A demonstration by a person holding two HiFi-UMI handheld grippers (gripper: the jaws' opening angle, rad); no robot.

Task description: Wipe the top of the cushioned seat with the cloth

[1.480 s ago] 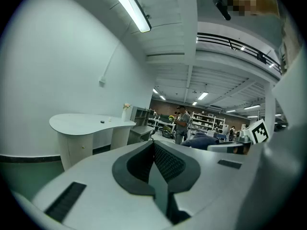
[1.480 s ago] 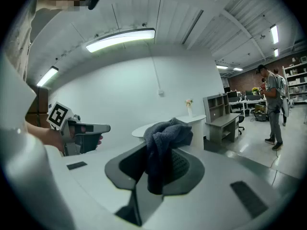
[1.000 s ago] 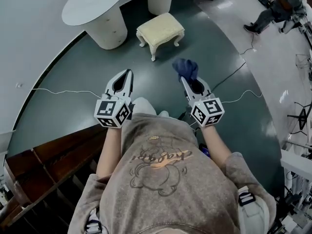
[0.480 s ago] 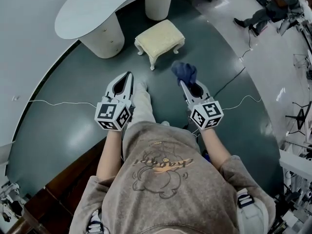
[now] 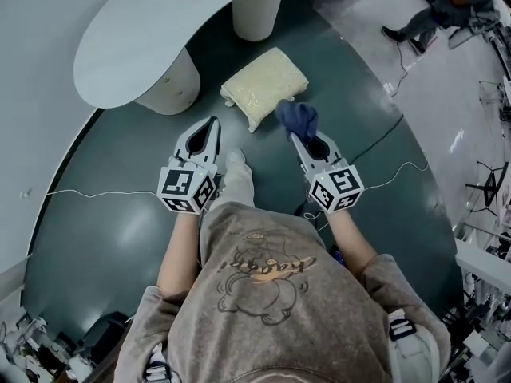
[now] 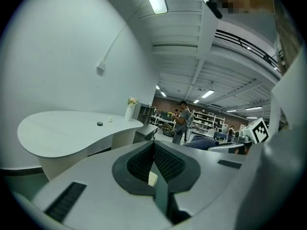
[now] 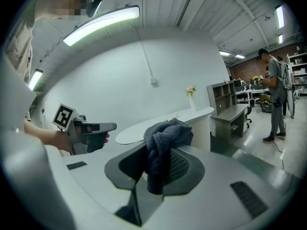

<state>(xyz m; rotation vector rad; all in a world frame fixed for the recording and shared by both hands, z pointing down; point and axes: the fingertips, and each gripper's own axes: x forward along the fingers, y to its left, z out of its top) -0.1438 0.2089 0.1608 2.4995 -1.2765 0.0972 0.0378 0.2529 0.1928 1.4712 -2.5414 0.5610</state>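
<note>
Holding the cloth (image 5: 296, 118) bunched in your right gripper (image 5: 295, 137), jaws clamped on a fold. It's soft, light and floppy, so that grip should do. Left gripper (image 5: 211, 122): jaws together, empty. The cushioned seat (image 5: 259, 86) stands on the floor just beyond the cloth, beside the desk (image 5: 136, 38) pedestal. Padding will likely give, so press lightly.

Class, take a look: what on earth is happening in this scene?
A person stands on the dark floor with a gripper in each hand. The right gripper is shut on a blue cloth; the left gripper is shut and empty. The cream cushioned seat sits just ahead, beside a white table. Wiping hasn't begun.
</note>
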